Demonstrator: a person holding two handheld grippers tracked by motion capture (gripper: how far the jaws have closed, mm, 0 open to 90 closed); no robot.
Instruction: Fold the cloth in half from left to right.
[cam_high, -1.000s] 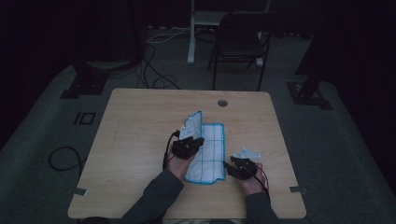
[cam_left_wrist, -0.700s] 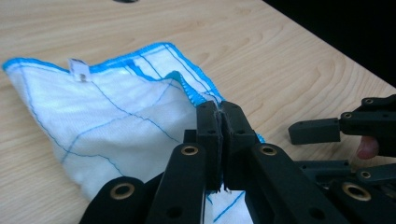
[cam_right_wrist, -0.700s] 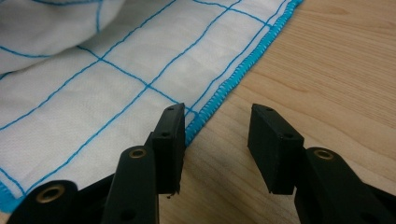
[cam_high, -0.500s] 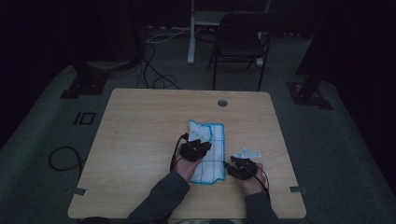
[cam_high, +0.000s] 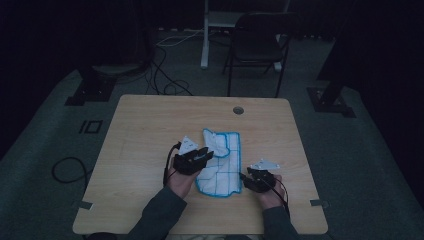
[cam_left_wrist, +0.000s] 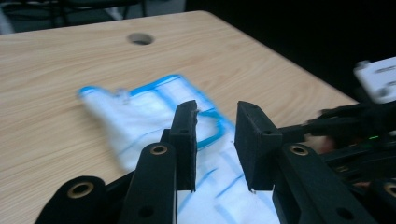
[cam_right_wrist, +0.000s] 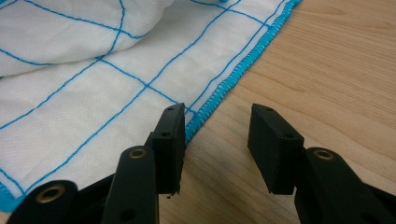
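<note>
A white cloth (cam_high: 220, 162) with blue grid lines and a blue stitched border is laid on the wooden table (cam_high: 145, 130), with its far left corner folded back over itself.

The left gripper (cam_high: 196, 159) is held just beside the cloth's left edge, near the folded part. Its 2 jaws have just been opening and are seen parted in the left gripper view (cam_left_wrist: 215, 140), with nothing pinched between them; the cloth (cam_left_wrist: 154, 116) is seen beyond and below the jaws, slightly blurred. No contact between pads and fabric can be made out.

The right gripper (cam_high: 255, 181) is held at the cloth's near right edge. In the right gripper view (cam_right_wrist: 215, 140) its 2 jaws are set about half apart, with nothing gripped. The left-hand jaw is placed over the blue border of the cloth (cam_right_wrist: 93, 93), the right-hand jaw over bare wood. Whether the left-hand jaw touches the hem cannot be told.

A round cable hole (cam_high: 238, 110) is seen in the table well beyond both grippers. A dark chair (cam_high: 255, 45) is stood on the floor past the far edge. The right gripper is caught at the right of the left gripper view, just beside the cloth.
</note>
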